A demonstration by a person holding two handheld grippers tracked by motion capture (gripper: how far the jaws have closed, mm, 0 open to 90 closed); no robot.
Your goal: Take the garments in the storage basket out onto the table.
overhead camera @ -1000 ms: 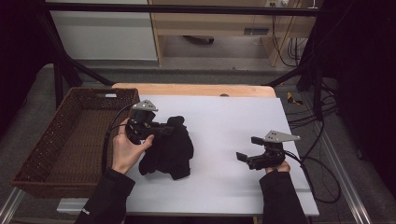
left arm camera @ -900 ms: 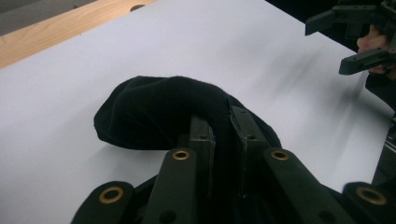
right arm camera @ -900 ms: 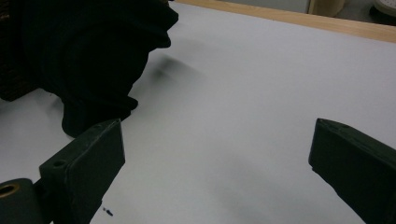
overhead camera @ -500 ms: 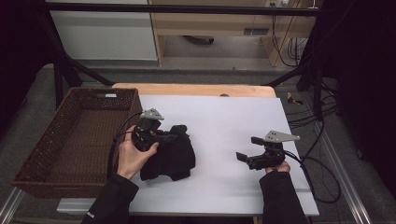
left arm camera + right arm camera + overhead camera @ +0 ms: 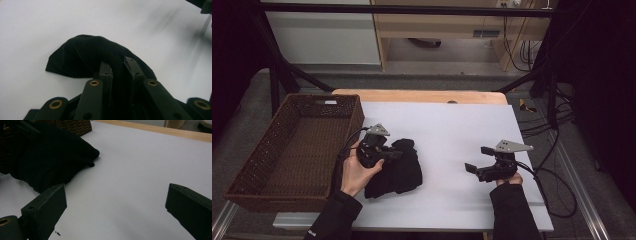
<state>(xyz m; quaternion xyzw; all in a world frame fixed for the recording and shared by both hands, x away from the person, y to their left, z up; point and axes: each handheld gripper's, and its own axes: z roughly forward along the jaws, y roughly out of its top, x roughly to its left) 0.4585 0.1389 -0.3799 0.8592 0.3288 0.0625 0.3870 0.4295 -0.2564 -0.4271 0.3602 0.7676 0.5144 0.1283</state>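
Left gripper view: the left gripper (image 5: 120,67) has its jaws close together, pinching a fold of the black cloth (image 5: 85,53) between them; the cloth bulges ahead of the jaws and spreads to their left on the white surface (image 5: 50,22). High view: the cloth (image 5: 399,167) lies heaped just beyond the jaws, with the basket (image 5: 294,150) behind that hand. Right gripper view: the right gripper (image 5: 116,202) has its jaws wide apart with nothing but bare surface between them; the cloth (image 5: 50,157) lies well ahead, off to the left of the left jaw
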